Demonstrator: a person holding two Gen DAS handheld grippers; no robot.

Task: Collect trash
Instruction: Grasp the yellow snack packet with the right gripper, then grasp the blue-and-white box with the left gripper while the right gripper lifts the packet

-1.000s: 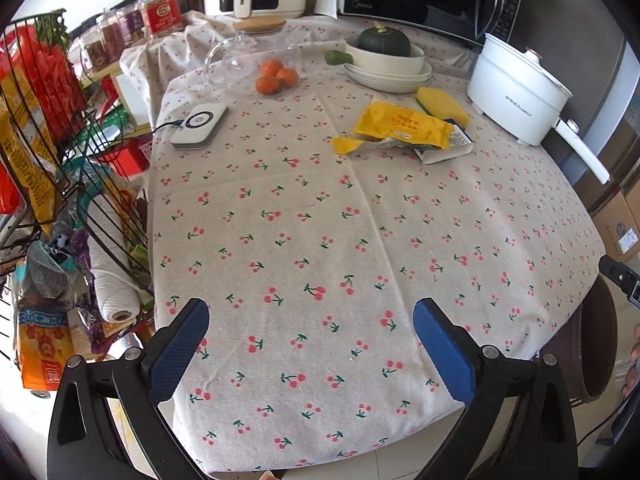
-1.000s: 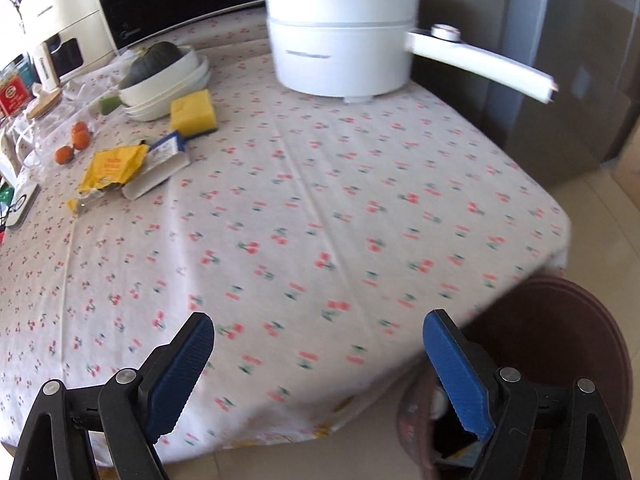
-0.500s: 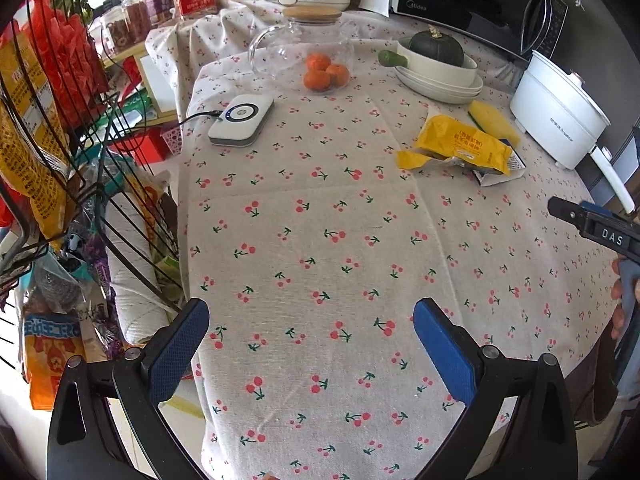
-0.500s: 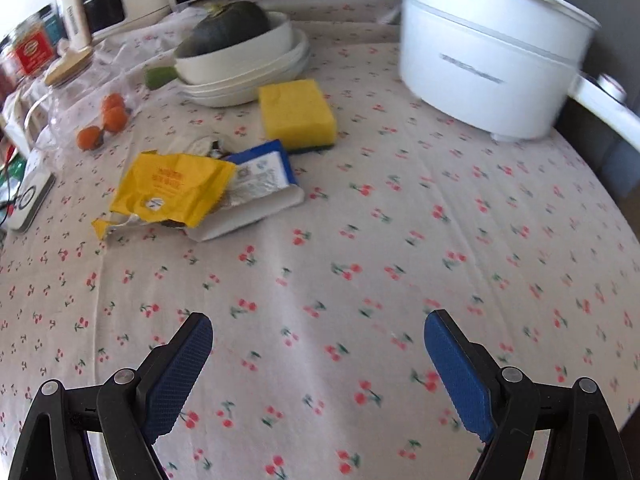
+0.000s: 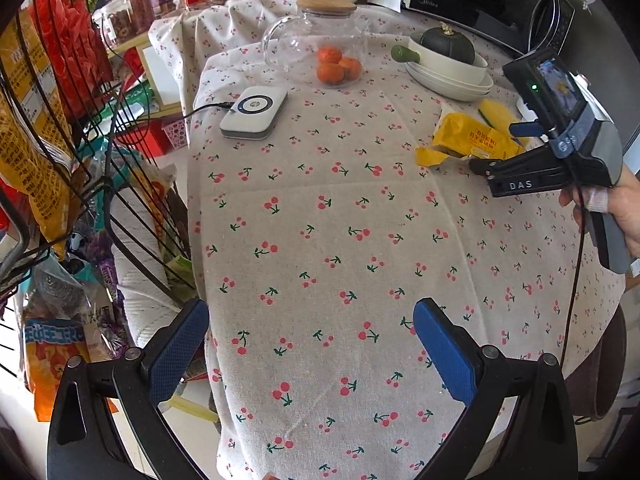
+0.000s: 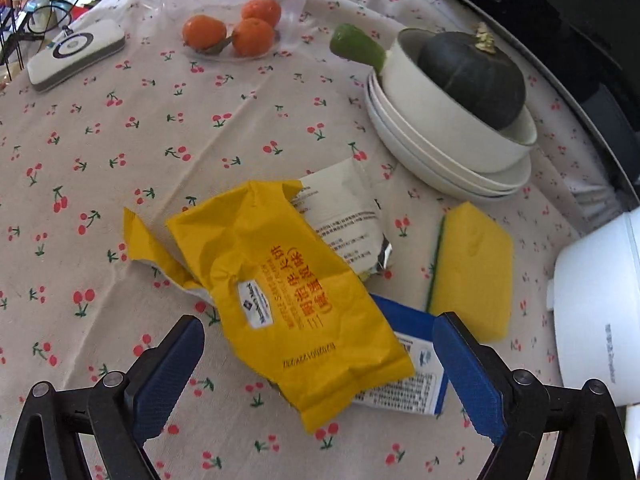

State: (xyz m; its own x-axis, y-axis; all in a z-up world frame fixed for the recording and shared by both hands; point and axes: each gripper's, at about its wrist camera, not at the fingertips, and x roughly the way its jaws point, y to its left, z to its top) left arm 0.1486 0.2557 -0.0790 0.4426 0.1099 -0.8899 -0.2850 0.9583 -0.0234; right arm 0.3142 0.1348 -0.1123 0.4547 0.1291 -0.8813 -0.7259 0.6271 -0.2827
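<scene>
The crumpled yellow wrapper (image 6: 288,300) lies on the cherry-print tablecloth (image 6: 120,160), over a blue-and-white packet (image 6: 412,360) beside a yellow sponge (image 6: 472,268). The right gripper (image 6: 320,364) straddles it, jaws opening, pads clear. The left gripper (image 5: 312,348) hangs spread over bare cloth.

A table (image 5: 320,240) under a cherry-print cloth carries a yellow wrapper (image 6: 288,292), white wrappers (image 6: 344,208), sponge (image 6: 472,268), stacked plates (image 6: 440,160), oranges (image 6: 236,28) and a white device (image 5: 254,112).

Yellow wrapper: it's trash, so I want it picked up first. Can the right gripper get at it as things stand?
Probably yes: the right gripper, jaws opening, straddles the yellow wrapper, which lies on top with nothing over it.
</scene>
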